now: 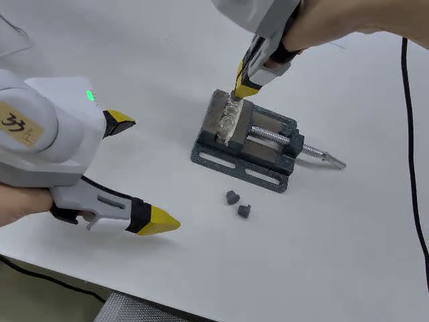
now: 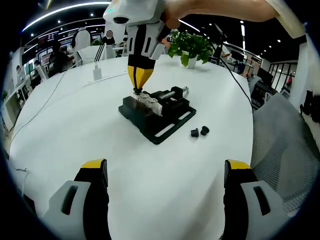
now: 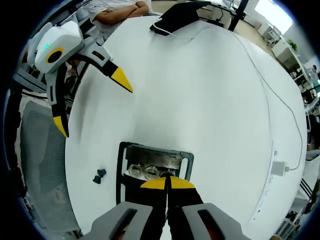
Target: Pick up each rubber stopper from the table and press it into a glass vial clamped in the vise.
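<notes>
Two rubber stoppers (image 1: pixel 232 197) (image 1: pixel 244 210) lie loose on the white table (image 1: pixel 167 282), close together and just on the near side of the vise (image 1: pixel 268 151). The vise sits mid-table with its screw handle pointing right. The glass vials (image 3: pixel 142 172) stand in a row between its clamping plates.

My right gripper (image 1: pixel 244 90) comes down from the far right with its jaws pressed together. Its yellow tips rest on top of the vial at the far end of the row. I cannot tell whether a stopper is pinched beneath them, since the tips hide that spot.

My left gripper (image 1: pixel 141 172) hangs over the table well to the left of the vise, jaws spread wide and holding nothing. Bare tabletop lies between it and the two stoppers, so the way to them is open.

A black cable (image 1: pixel 410 134) runs along the right side of the table, well apart from the vise. In the left gripper view, a potted plant (image 2: pixel 190 47) stands on the far side beyond the vise. A white charger (image 2: pixel 97 74) with its cord stands far left. A grey mesh chair (image 2: pixel 285 150) stands beside the table's edge. In the right gripper view, a dark flat bag (image 3: pixel 180 15) lies at the table's far edge, with a person with folded arms (image 3: pixel 120 7) beyond it.
</notes>
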Available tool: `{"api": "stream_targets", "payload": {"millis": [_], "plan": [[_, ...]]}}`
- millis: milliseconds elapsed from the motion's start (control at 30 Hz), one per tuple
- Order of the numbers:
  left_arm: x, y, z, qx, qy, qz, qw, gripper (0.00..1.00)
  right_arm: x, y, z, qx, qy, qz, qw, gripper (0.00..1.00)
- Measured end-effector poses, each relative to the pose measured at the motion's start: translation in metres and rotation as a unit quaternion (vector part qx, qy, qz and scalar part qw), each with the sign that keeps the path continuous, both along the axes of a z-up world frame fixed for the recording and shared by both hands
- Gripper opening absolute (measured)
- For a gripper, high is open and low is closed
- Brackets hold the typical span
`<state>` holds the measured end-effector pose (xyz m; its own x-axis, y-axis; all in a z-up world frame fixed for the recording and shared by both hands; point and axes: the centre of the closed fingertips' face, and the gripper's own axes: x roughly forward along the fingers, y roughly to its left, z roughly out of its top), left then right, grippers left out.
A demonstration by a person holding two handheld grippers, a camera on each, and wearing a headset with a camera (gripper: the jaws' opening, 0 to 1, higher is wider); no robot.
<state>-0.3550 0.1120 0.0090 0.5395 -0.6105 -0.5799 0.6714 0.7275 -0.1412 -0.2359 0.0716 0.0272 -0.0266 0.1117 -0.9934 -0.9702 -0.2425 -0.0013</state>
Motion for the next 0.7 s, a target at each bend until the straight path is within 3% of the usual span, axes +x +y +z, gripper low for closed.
{"api": "stream_targets", "payload": {"millis": [33, 67, 467, 533, 700], "plan": [[0.0, 0.0, 0.001, 0.001, 0.0, 0.0, 1.0, 0.97, 0.001, 0.001, 0.0, 0.001, -0.003, 0.014, 0.9999, 0.0], [0.001, -0.001, 0.003, 0.001, -0.003, 0.0, 1.0, 0.97, 0.001, 0.0, 0.0, 0.002, -0.001, -0.007, 1.0, 0.0], [0.0, -0.006, 0.018, 0.001, -0.008, 0.003, 1.0, 0.96, 0.01, -0.001, 0.002, 0.029, 0.008, -0.019, 0.9994, 0.0], [-0.001, -0.006, 0.021, 0.003, -0.011, 0.004, 0.9999, 0.96, 0.013, -0.001, 0.001, 0.04, 0.006, -0.002, 0.9992, 0.0], [-0.002, -0.006, 0.025, 0.006, -0.014, 0.004, 0.9999, 0.96, 0.009, -0.004, 0.001, 0.051, -0.001, 0.001, 0.9987, 0.0]]}}
